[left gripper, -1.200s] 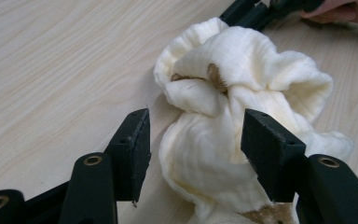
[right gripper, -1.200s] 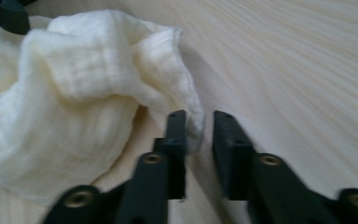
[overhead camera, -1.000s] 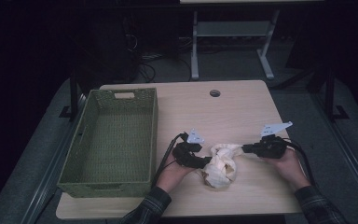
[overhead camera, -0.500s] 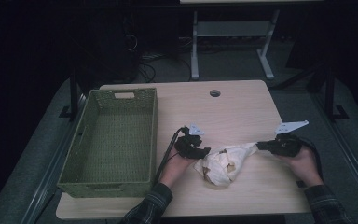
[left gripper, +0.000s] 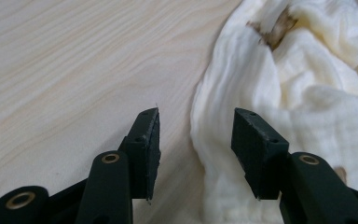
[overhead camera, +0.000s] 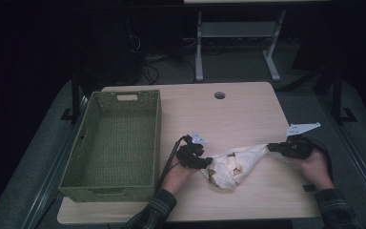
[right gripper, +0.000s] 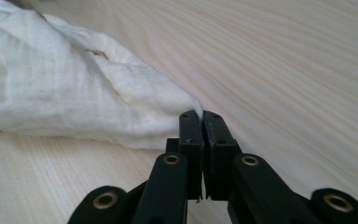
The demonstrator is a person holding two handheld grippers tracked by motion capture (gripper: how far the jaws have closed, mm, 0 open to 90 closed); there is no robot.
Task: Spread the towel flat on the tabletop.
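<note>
- A soft cream cloth [overhead camera: 233,164] lies on the table [overhead camera: 248,109], just to the right of the green basket [overhead camera: 114,143].
- The right gripper [overhead camera: 270,147] pinches one corner of the cloth. Its fingers [right gripper: 190,128] are pressed tight together, with the cloth tip squeezed between them.
- That corner is drawn out away from the basket, so the cloth makes a long point on that side. It looks like the person pulls it this way to spread the cloth out.
- The left gripper [overhead camera: 208,164] sits at the side of the cloth that is nearer the basket.
- Its fingers [left gripper: 145,140] are half apart and have just been closing. The edge of the cloth lies between them, but the pads do not squeeze it yet.
- It seems the left gripper is there to catch that edge, so both grippers can hold the cloth.
- The rest of the cloth is bunched up in a heap between the two grippers.
- The basket has nothing in it, maybe so the cloth can go there.
</note>
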